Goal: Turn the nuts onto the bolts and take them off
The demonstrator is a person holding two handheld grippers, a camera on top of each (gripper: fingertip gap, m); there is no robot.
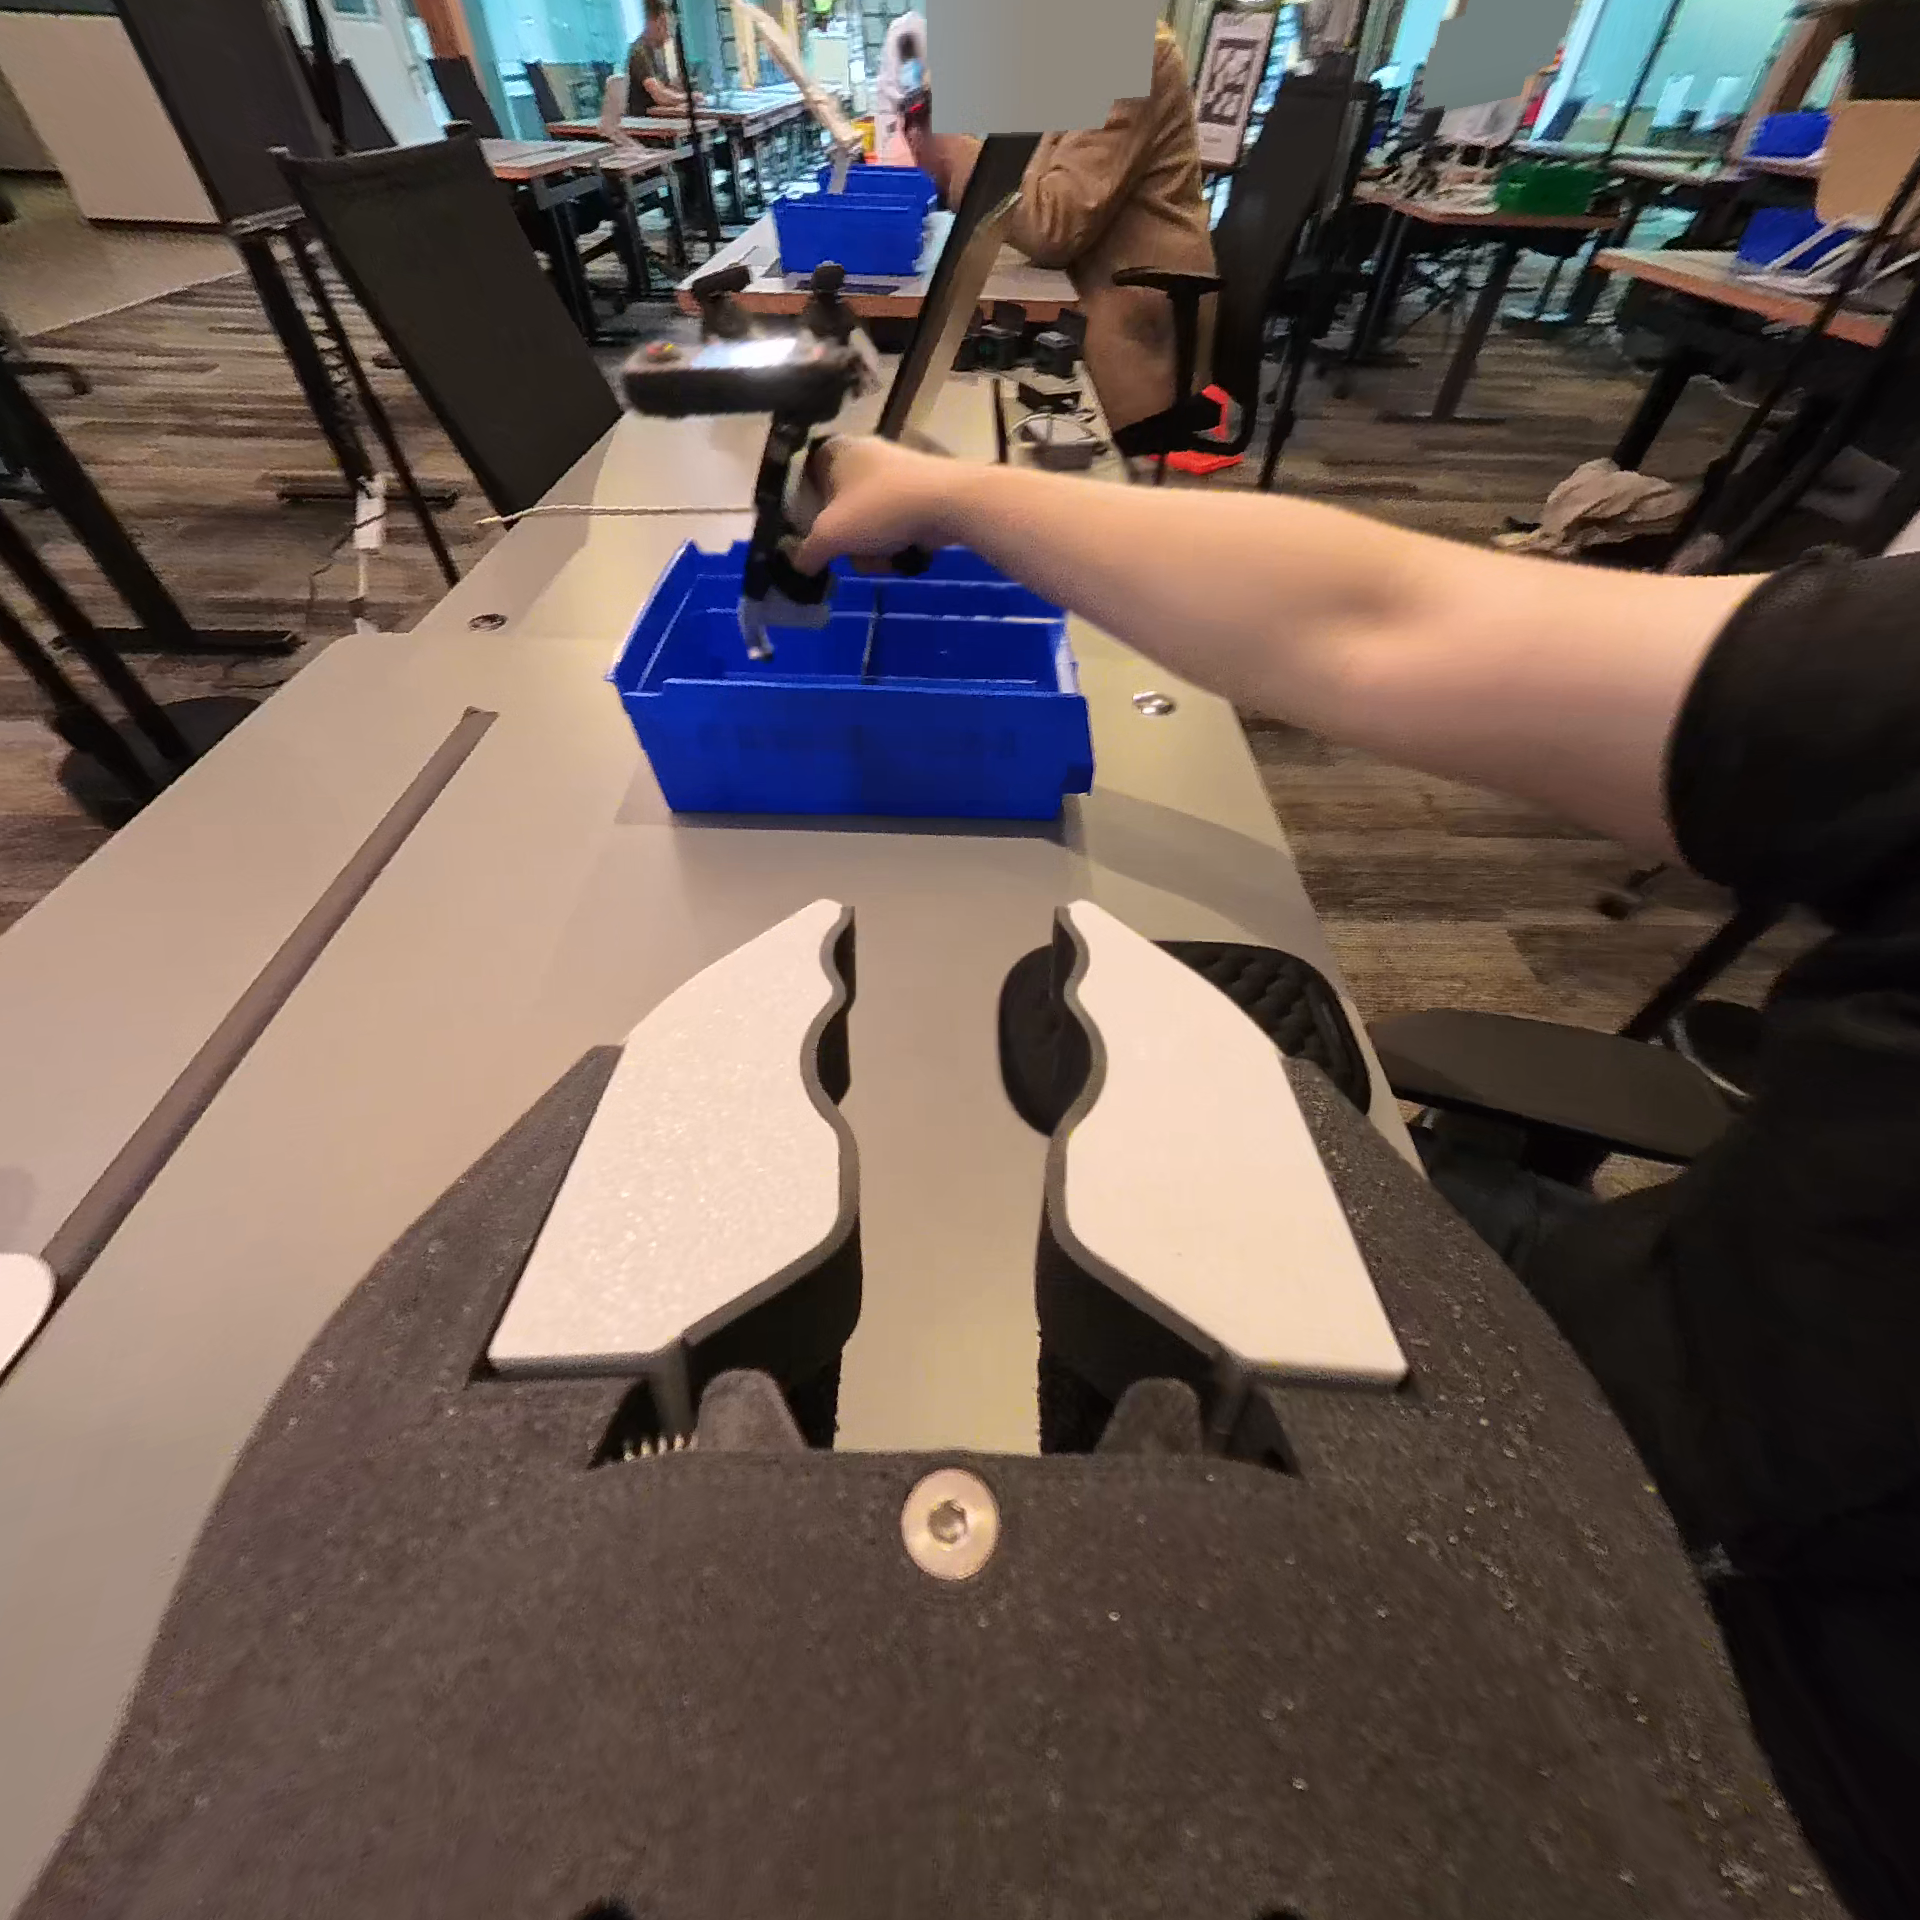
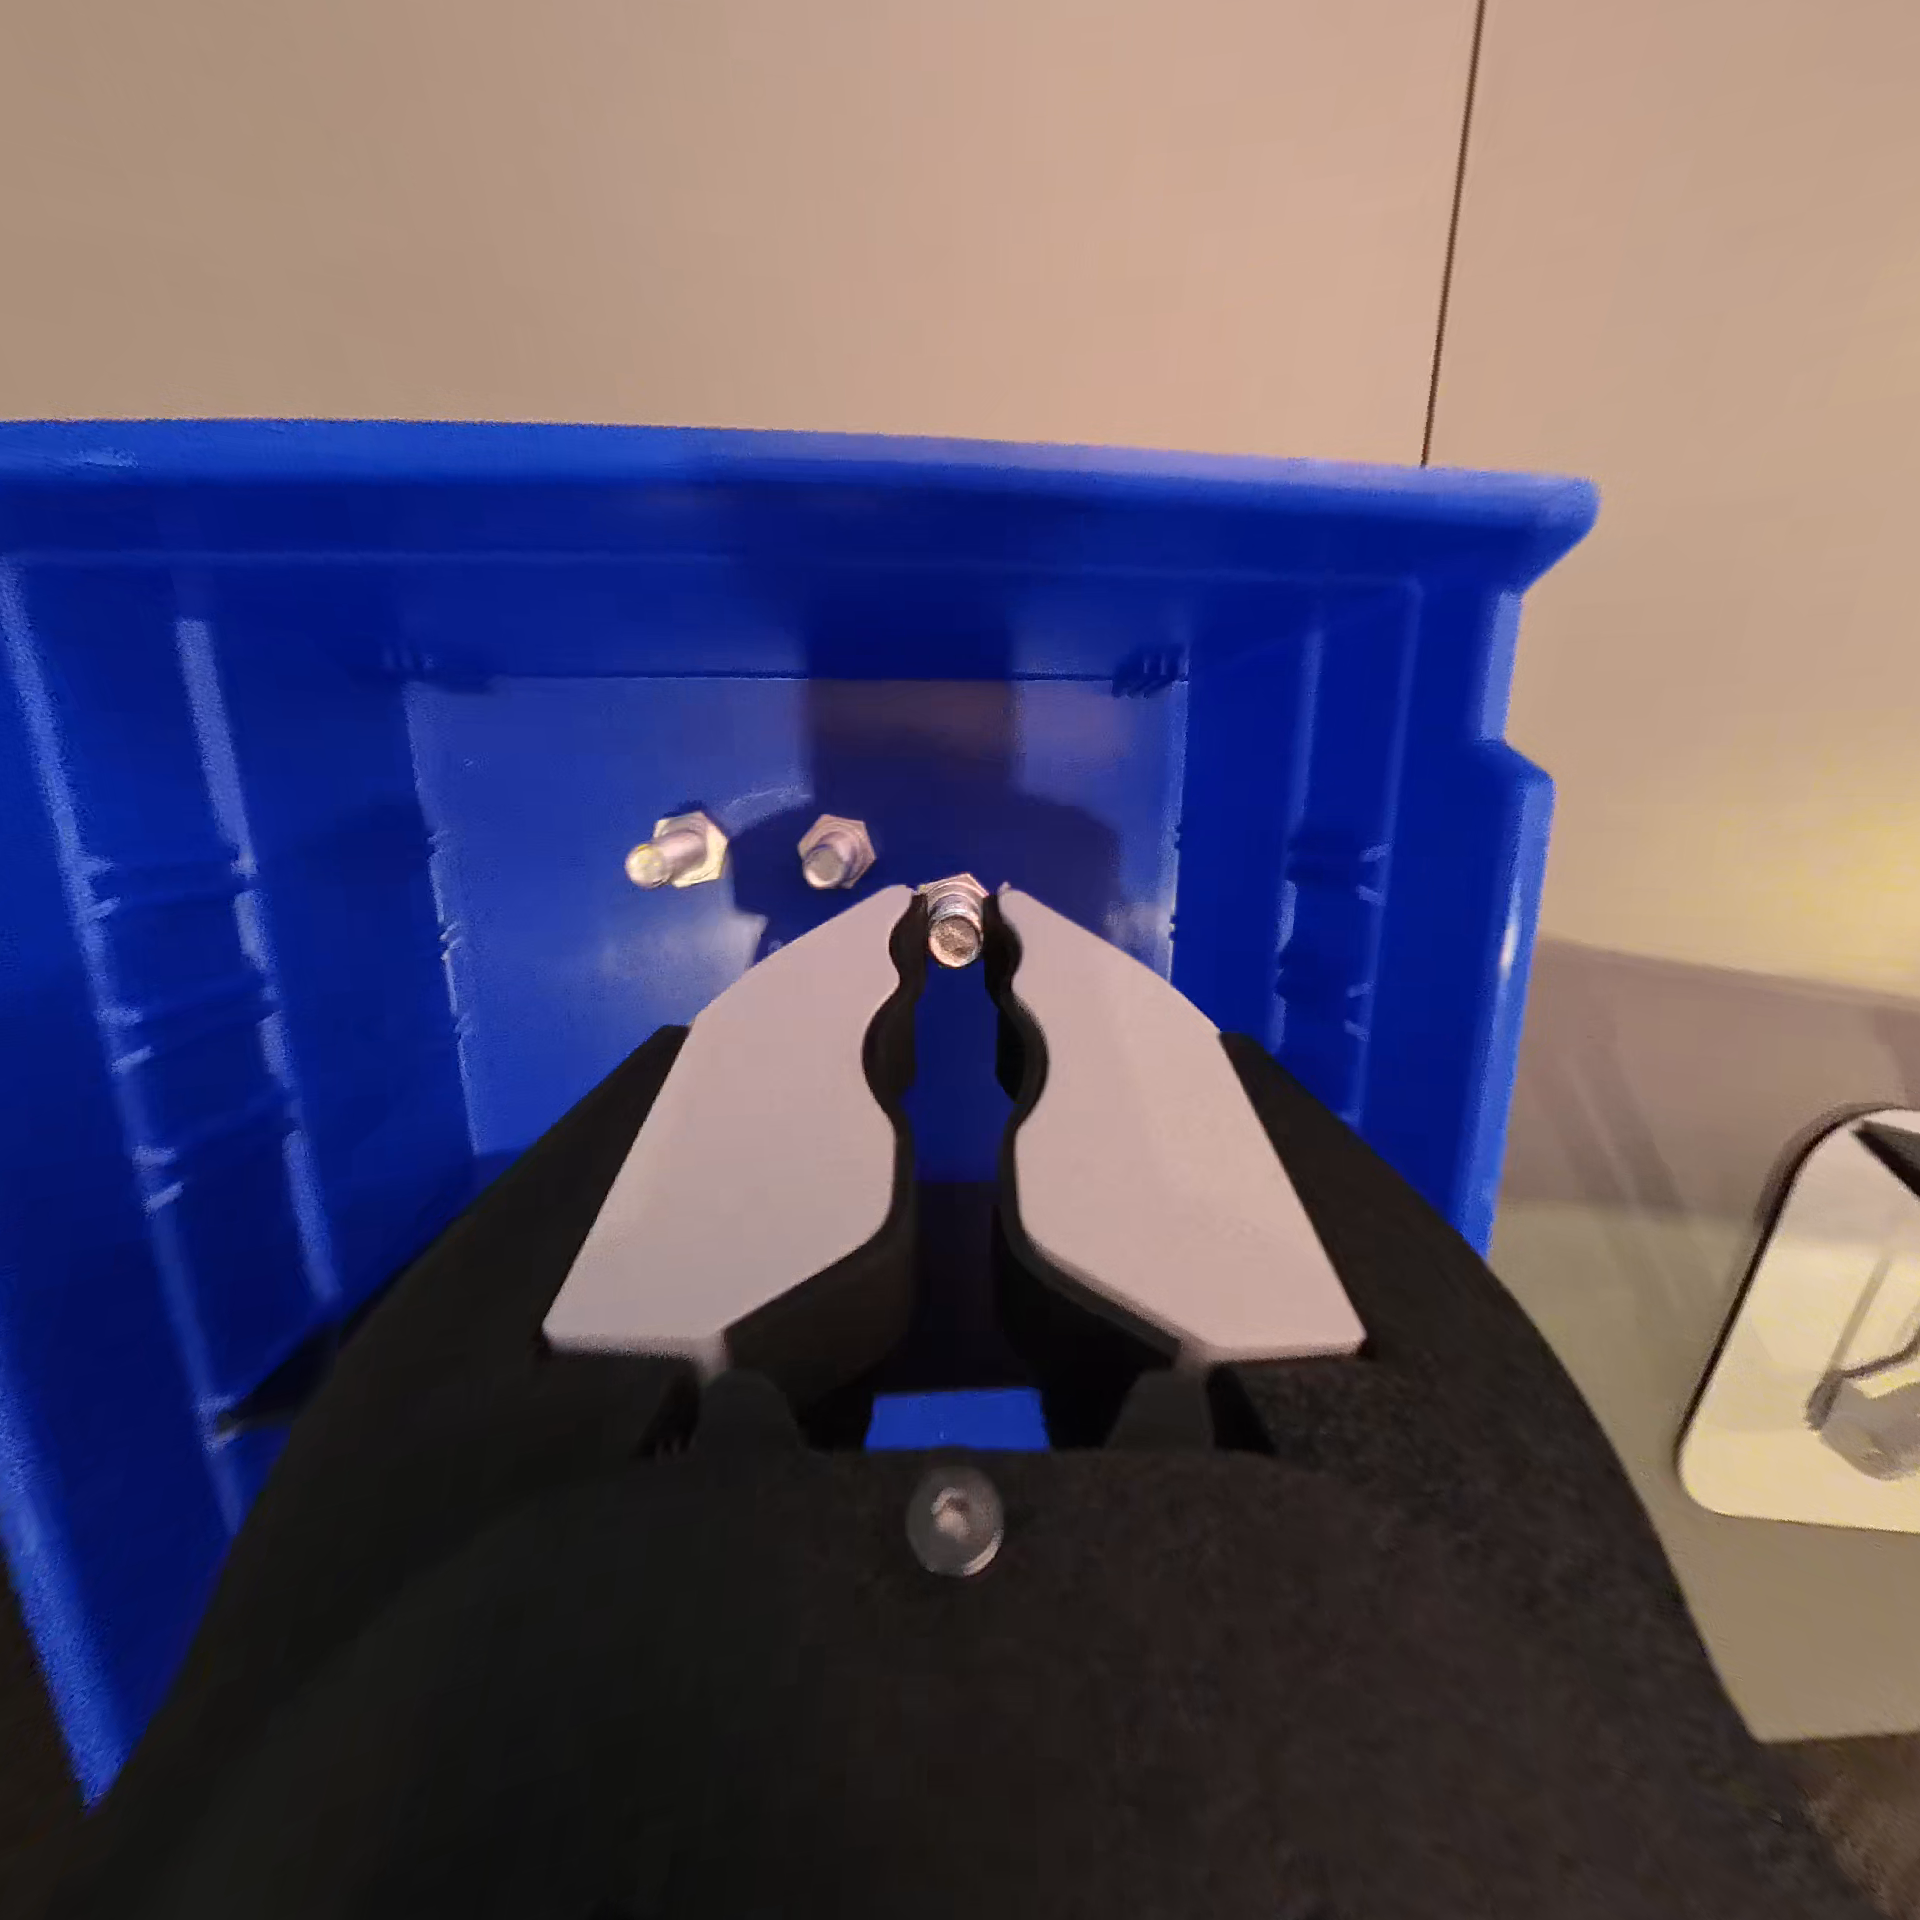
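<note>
Only the right wrist view shows the right gripper (image 2: 954,902) pinching a nutted bolt (image 2: 954,925) inside the blue bin (image 2: 727,499), two more bolts (image 2: 836,852) standing left of it, while the left gripper (image 1: 954,920) hovers wide apart over the grey table (image 1: 416,935).

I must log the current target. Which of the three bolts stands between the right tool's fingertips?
The rightmost bolt in the blue bin. The right tool brackets it; the other two bolts stand free, left of it.

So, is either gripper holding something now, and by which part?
The right gripper grips a bolt by its shank, near the hexagonal end, inside the blue bin. The left gripper is open, holding nothing.
</note>
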